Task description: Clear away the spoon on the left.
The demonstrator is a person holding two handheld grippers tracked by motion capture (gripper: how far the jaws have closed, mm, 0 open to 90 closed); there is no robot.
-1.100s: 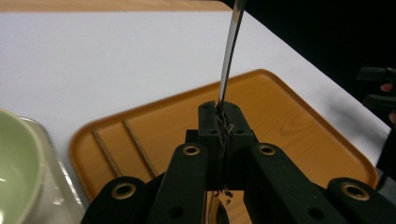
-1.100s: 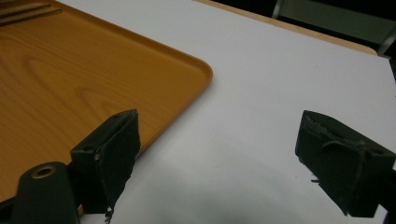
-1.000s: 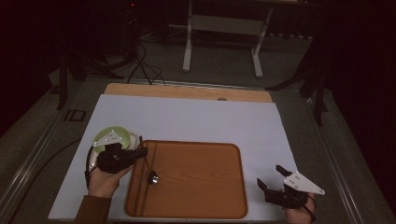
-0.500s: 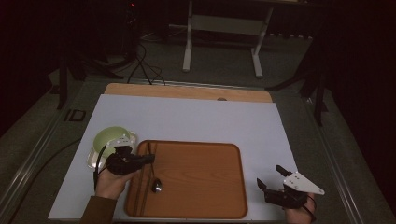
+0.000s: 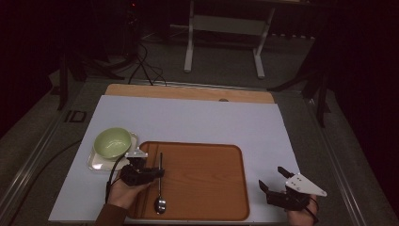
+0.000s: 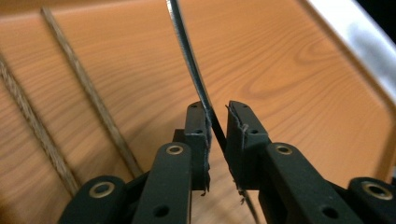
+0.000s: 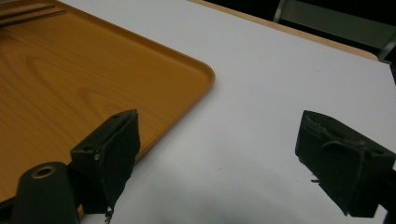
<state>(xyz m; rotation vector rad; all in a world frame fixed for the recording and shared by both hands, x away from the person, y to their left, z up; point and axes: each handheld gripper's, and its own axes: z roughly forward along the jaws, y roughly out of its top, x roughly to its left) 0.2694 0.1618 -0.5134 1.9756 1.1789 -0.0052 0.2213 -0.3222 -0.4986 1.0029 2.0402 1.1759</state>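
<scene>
Right tool [image 5: 278,184]: held low at the near right corner of the table, just off the tray's right edge; its jaws are spread wide with nothing between them, as the right gripper view shows over bare white covering. It is judged to be parked clear of the work.

Left tool [image 5: 159,173]: held level over the near left part of the tray, gripped by the left hand [image 5: 123,192]. Its jaws have just been opening; in the left gripper view a narrow gap is seen, with the spoon's handle running between the pads, close against one pad and free of the other. The tool is therefore read as slightly parted, no longer pinching.

Spoon [image 5: 160,188]: laid on the tray, bowl toward the near edge, handle pointing away across the wood. It is slim, of dark polished metal, with a small rounded bowl that catches the light. It appears to be set down here for release, judging by the loosened jaws.

Tray [image 5: 207,174]: orange-brown wood grain with a raised rim and rounded corners, placed centrally near the person. Two thin dark sticks [image 6: 88,88], probably chopsticks, are seen lying along its left side.

Bowl [image 5: 113,142]: pale green, empty, seated on a small light plate [image 5: 95,163] just beyond the tray's left corner.

Table [image 5: 188,117]: covered by a white sheet, a wooden strip left exposed at the far edge.
</scene>
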